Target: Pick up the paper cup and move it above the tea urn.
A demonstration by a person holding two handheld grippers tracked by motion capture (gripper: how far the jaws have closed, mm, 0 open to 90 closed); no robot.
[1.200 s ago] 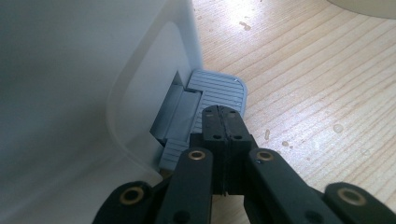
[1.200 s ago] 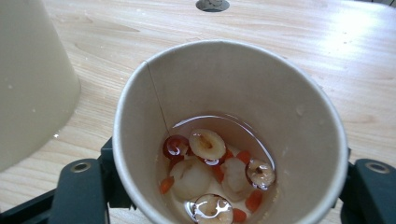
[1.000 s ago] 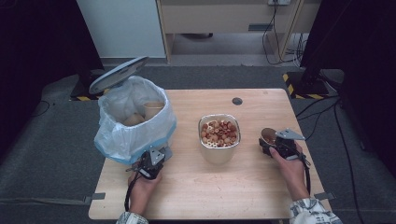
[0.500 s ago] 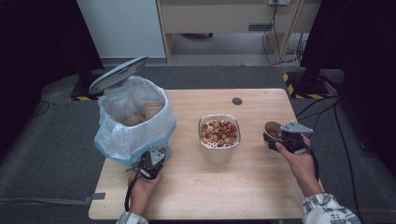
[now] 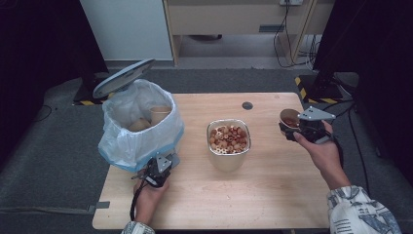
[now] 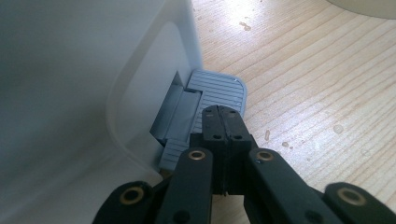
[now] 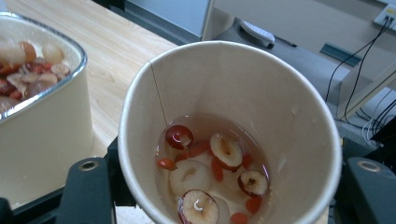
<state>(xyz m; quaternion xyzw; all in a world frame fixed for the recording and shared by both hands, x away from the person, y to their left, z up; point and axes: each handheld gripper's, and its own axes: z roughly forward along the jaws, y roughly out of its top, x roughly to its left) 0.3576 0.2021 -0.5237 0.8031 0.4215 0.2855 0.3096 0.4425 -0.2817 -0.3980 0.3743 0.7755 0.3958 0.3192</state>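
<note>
Up and out from the metal bowl (image 5: 228, 139) goes the paper cup (image 5: 289, 118), right gripper (image 5: 297, 129) fingers clamped around it. Left gripper (image 5: 157, 171) fingers, pressed together, sit on the bin pedal (image 6: 215, 100) left of that bowl.

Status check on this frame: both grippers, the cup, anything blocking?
Left gripper shut, pressing bin pedal. Right gripper shut on paper cup, liquid and fruit inside. Food container sits between cup and bin.
</note>
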